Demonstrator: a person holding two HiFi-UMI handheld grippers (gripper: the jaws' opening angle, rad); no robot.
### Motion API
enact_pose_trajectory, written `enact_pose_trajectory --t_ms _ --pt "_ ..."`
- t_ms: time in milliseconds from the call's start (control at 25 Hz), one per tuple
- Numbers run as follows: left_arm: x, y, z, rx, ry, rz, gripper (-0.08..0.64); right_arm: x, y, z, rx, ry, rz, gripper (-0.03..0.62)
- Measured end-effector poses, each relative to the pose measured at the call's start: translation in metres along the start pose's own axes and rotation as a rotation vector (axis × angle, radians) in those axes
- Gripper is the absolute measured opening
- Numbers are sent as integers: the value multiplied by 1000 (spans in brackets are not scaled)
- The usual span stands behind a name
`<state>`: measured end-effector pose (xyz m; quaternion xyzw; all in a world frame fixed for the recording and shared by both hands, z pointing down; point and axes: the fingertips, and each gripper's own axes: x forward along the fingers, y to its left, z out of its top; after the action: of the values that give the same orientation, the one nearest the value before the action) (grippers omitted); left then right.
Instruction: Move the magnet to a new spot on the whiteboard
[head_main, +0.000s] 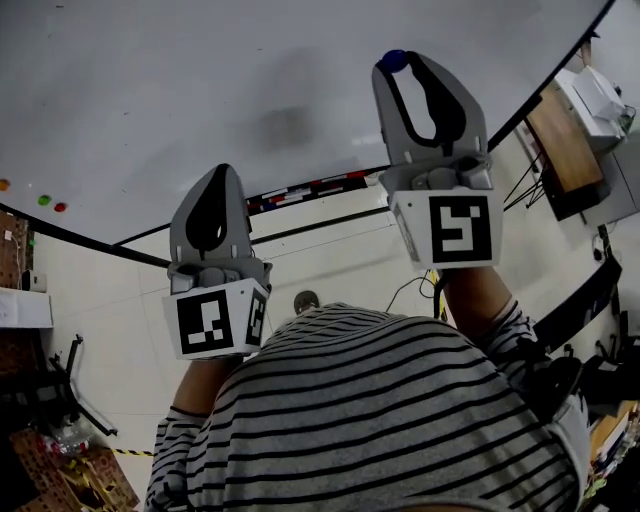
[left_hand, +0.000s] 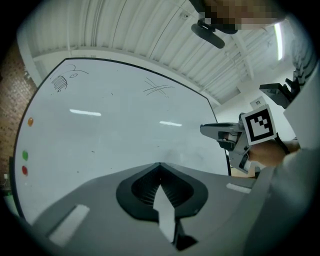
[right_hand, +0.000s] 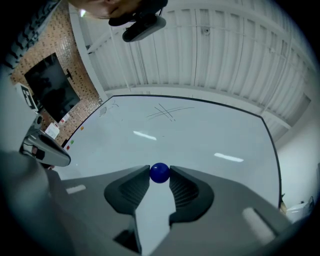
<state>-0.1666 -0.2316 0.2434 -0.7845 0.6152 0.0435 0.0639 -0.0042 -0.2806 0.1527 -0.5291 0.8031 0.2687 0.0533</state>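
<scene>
The blue magnet sits pinched between the tips of the right gripper, whose jaws are closed on its two sides. It is held against or just off the lower middle of the whiteboard; contact with the board cannot be told. In the head view only a sliver of blue shows past the jaw tip. The left gripper hangs lower and to the left, its jaws together and empty. Orange, green and red magnets dot the board's far left edge, small and dim.
</scene>
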Motion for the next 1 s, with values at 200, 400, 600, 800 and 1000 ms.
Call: enact_pose_trajectory --t_ms 200,400,600,800,1000 --pt "-25 -38 3 -9 0 -6 15 -58 -13 -7 51 57 1 124" --pt "-55 -70 11 -14 -9 5 15 -112 -20 -7 100 101 8 124" --pt "-85 -96 18 -7 -16 23 15 -150 -16 1 122 106 38 124" --pt "-101 -123 17 42 -11 -12 15 -171 -12 6 159 102 59 124" --pt "-112 -131 20 25 -25 -13 15 -184 -12 10 154 87 60 124"
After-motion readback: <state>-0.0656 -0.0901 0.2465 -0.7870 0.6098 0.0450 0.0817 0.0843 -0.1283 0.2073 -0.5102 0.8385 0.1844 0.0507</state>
